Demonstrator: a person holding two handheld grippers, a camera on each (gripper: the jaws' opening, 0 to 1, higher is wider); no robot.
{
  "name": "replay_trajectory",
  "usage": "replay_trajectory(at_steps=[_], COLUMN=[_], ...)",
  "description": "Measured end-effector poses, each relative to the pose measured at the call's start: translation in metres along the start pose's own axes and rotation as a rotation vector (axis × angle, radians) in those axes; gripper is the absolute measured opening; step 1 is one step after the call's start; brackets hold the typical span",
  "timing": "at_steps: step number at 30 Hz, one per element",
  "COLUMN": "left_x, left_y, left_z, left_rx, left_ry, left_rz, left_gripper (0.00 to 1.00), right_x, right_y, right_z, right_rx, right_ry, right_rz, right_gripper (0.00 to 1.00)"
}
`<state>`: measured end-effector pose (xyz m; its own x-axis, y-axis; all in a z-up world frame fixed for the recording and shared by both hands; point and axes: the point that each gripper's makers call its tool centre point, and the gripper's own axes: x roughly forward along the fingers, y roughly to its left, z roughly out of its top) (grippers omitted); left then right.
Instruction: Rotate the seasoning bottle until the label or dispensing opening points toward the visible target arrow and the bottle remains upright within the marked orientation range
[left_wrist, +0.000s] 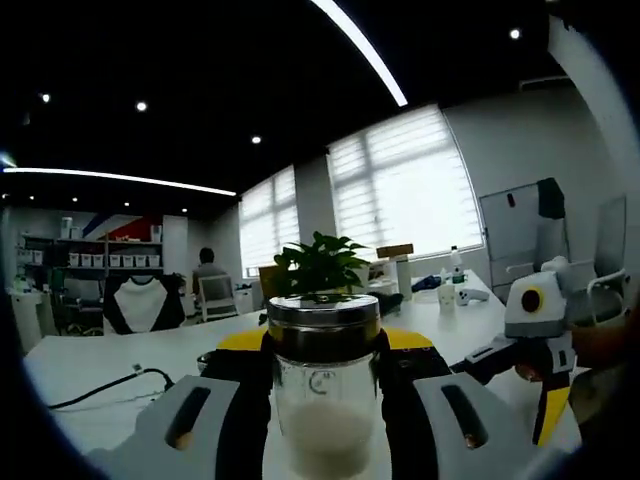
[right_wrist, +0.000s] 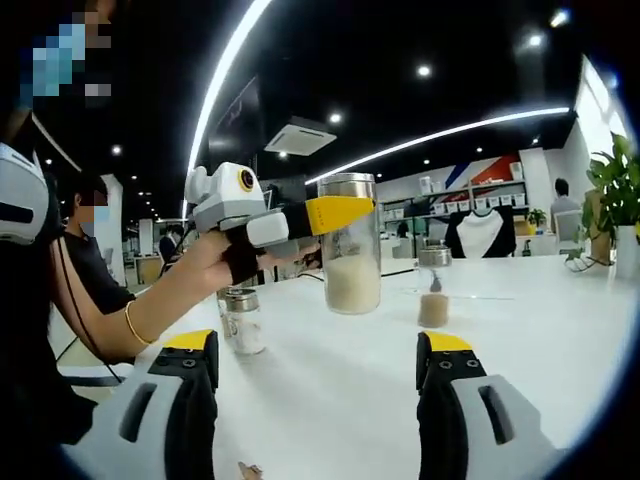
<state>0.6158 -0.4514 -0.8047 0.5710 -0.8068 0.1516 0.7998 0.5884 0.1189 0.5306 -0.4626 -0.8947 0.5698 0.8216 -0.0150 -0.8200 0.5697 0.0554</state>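
Observation:
A clear glass seasoning bottle (left_wrist: 323, 400) with a shiny metal lid, roughly half full of white powder, stands upright between my left gripper's (left_wrist: 325, 345) yellow-tipped jaws, which are shut on it. In the right gripper view the same bottle (right_wrist: 351, 250) is held from the left by the left gripper (right_wrist: 340, 214), low over the white table (right_wrist: 330, 400); I cannot tell if its base touches. My right gripper (right_wrist: 318, 345) is open over the bare table, short of the bottle. It also appears at the right of the left gripper view as the right gripper (left_wrist: 535, 340).
A small shaker of brown spice (right_wrist: 433, 290) stands just right of the bottle. A small jar with white contents (right_wrist: 243, 320) stands to its left. A potted plant (left_wrist: 318, 265) sits behind, and a black cable (left_wrist: 110, 385) lies at the left. A person's hand (right_wrist: 205, 265) holds the left gripper.

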Motion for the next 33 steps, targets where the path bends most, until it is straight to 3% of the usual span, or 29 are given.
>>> replay_trajectory(at_steps=[3,9,23,33], left_x=[-0.001,-0.002,-0.009,-0.009], left_y=[-0.003,-0.005,-0.035,-0.057], left_z=[0.001,-0.006,-0.014,-0.022], left_rx=[-0.03,-0.015,-0.077,-0.063], left_ry=[-0.009,0.011,0.005,0.034], left_rz=[-0.025,-0.048,-0.156,-0.239], left_gripper=[0.43,0.43,0.43,0.43], right_x=[0.001,0.003,0.011,0.015], right_y=[-0.001,-0.005,-0.007,-0.006], right_z=[0.002,0.001,0.011,0.025], right_rx=[-0.005,-0.002,-0.05,-0.102], right_ry=[-0.001,-0.005,-0.011,-0.063], right_rz=[0.014,0.03,0.06,0.077], right_gripper=[0.81,0.79,0.73,0.59])
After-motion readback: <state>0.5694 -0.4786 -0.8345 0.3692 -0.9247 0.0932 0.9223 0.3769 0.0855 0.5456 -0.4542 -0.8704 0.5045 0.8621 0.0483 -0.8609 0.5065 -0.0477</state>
